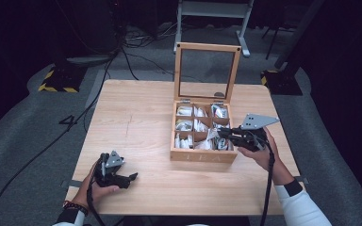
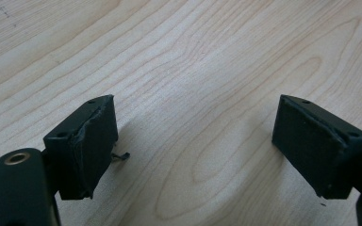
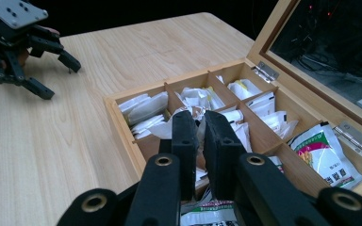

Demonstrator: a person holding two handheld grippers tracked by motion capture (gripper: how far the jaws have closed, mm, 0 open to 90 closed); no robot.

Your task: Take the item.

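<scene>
Right tool (image 3: pixel 198 141) pinches a white sachet (image 3: pixel 169 128) in the tea box (image 1: pixel 202 155); left tool (image 1: pixel 131 179), jaws wide apart, rests at the desk's (image 1: pixel 136 113) 7 o'clock.

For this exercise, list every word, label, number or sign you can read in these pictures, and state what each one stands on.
"TEA": faint letters on the front wall of the wooden tea box, high view.
Print on the green and white sachet in the box: too blurred to read.
Print on the sachet at the right hand-held gripper: too blurred to read.
Other white sachets: no legible text.
</scene>
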